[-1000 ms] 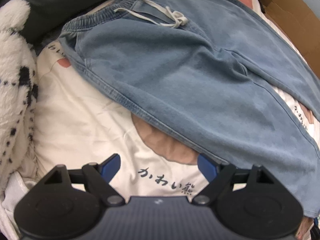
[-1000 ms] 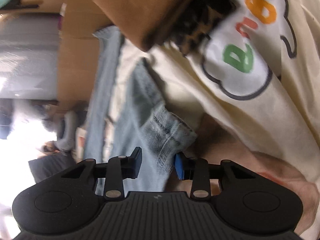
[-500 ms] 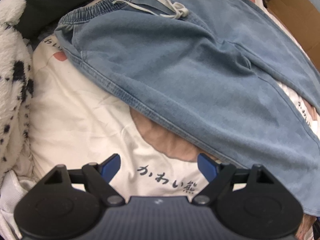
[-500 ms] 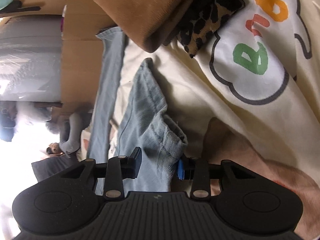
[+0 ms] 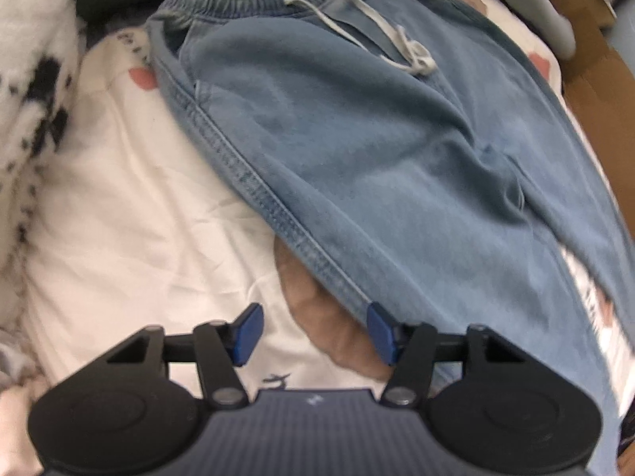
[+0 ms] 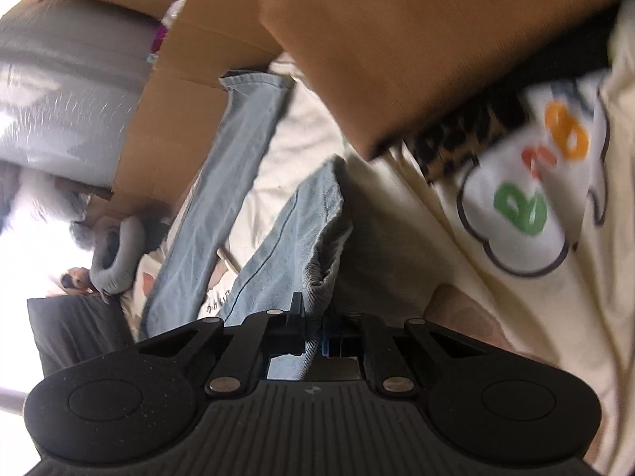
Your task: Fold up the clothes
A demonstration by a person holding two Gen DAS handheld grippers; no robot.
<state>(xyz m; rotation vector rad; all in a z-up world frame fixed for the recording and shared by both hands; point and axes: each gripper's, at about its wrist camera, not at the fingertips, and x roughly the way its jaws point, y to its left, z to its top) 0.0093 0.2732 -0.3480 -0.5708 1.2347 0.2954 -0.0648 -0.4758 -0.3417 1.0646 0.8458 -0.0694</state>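
On the bed, soft jeans were gripped at the hem by the right tool; the left tool, just closing, gaped unclenched beside the side seam.

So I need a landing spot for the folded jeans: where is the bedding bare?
Free: the cream sheet between the spotted fluffy blanket and the jeans. Crowded: right view, with the brown garment, leopard fabric and printed top heaped beside the denim.

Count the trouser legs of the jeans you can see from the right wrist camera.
2. One trouser leg lies stretched toward the cardboard box. The other trouser leg runs to the right gripper, whose fingers are shut on its cuff. Nothing suggests more.
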